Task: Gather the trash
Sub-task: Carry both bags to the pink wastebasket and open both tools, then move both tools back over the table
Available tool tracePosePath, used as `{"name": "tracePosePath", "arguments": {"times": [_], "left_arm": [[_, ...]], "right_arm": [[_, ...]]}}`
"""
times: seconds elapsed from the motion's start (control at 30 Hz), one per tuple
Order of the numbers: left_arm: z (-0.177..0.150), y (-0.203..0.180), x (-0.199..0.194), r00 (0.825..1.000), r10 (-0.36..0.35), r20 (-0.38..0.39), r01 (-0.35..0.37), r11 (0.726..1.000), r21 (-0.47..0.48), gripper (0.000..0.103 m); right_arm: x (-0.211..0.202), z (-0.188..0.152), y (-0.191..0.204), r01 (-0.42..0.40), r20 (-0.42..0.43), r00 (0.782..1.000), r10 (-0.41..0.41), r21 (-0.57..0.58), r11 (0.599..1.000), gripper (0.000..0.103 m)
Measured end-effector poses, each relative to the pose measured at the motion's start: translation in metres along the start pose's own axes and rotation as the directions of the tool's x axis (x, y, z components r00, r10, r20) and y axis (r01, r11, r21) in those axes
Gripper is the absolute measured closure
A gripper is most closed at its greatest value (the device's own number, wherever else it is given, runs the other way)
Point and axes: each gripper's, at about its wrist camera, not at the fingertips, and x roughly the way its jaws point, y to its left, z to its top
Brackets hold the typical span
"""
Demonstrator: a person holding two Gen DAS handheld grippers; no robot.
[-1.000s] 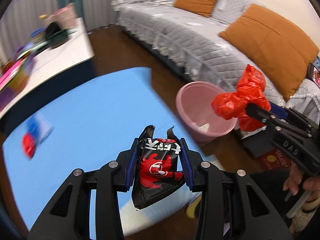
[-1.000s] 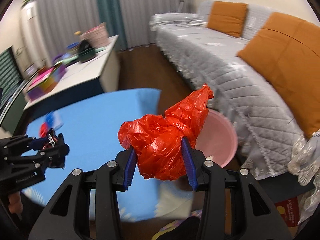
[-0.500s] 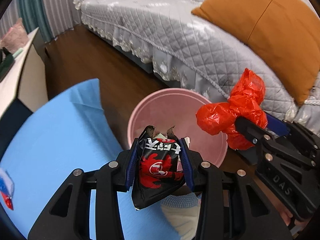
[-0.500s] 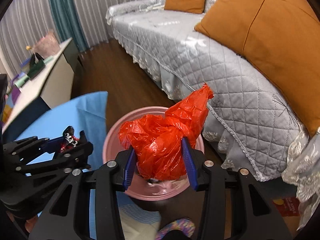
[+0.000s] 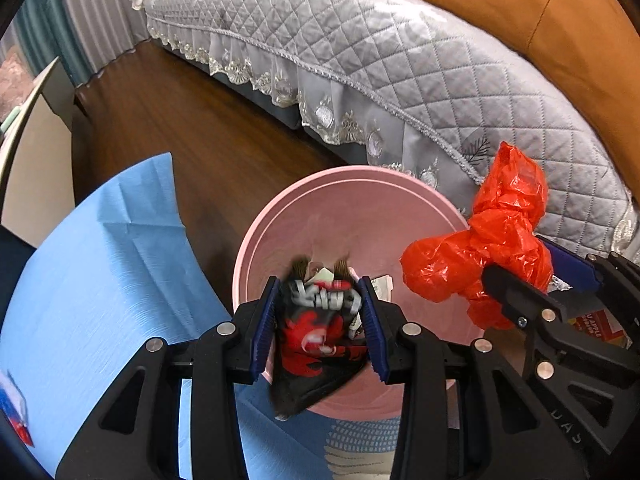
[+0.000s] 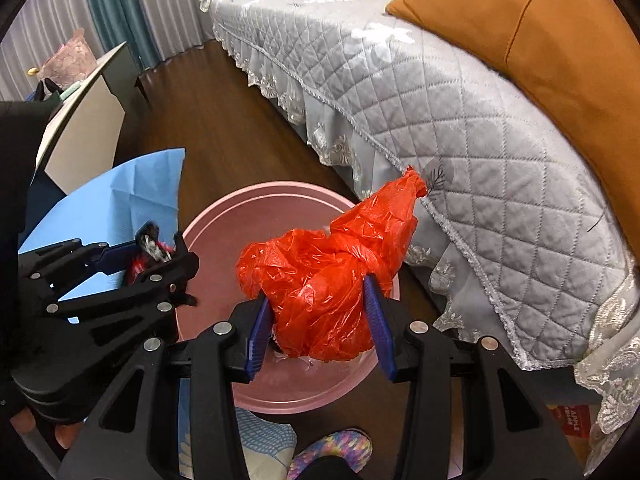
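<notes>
Snack wrapper [image 5: 320, 332], red bag [image 6: 324, 280], gripped over pink basin [image 5: 360, 216]

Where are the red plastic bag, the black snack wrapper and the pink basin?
red plastic bag [image 6: 320, 292], right wrist view, crumpled middle between the fingers
black snack wrapper [image 5: 320, 332], left wrist view, printed front
pink basin [image 5: 360, 216], left wrist view, bare inner wall

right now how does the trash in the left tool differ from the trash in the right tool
The snack wrapper in the left tool is black with red and white print, flat and stiff-looking; the plastic bag in the right tool is plain red, crumpled and bulkier, spilling past the pads. Both are clamped over the pink basin.
</notes>
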Motion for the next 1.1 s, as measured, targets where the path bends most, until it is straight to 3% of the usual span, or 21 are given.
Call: {"name": "tracePosePath", "arguments": {"times": [0.03,0.1,0.2,0.23,0.5,0.6,0.77,0.97,1.1], "left_arm": [[0.000,0.000,0.002,1.000,0.000,-0.003,0.000,1.000,0.000,0.058],[0.001,0.004,0.007,0.999,0.033,-0.015,-0.033,0.999,-0.008,0.038],[-0.004,0.020,0.011,0.998,0.058,-0.010,-0.058,0.996,-0.060,0.016],[-0.005,0.025,0.011,0.999,0.053,-0.008,-0.053,0.996,-0.077,0.016],[-0.010,0.038,-0.007,0.997,0.077,0.022,-0.075,0.993,-0.089,0.016],[-0.017,0.044,-0.027,0.995,0.091,0.041,-0.086,0.992,-0.097,0.016],[-0.046,0.067,-0.077,0.988,0.118,0.102,-0.101,0.983,-0.153,0.016],[-0.101,0.107,-0.145,0.975,0.162,0.154,-0.123,0.964,-0.234,0.016],[-0.150,0.141,-0.204,0.942,0.270,0.199,-0.210,0.937,-0.278,0.015]], "right_arm": [[0.005,0.001,0.000,-0.004,-0.011,1.000,0.004,-0.001,1.000,0.055],[0.013,0.001,-0.001,-0.003,-0.025,1.000,0.003,-0.001,1.000,0.049],[0.018,0.002,-0.006,0.032,-0.031,0.999,-0.031,0.014,0.999,0.023],[0.016,0.002,-0.007,0.031,-0.016,0.999,-0.031,0.019,0.999,0.018],[0.000,0.004,0.012,0.048,0.043,0.998,-0.046,-0.059,0.997,0.017],[-0.021,0.007,0.018,0.046,0.109,0.993,-0.041,-0.045,0.998,0.016],[-0.074,0.006,0.033,0.049,0.279,0.959,-0.049,0.007,0.999,0.009],[-0.133,-0.009,0.077,-0.054,0.363,0.930,0.061,-0.030,0.998,0.006],[-0.176,-0.034,0.131,-0.108,0.387,0.908,0.161,-0.155,0.982,0.005]]}}
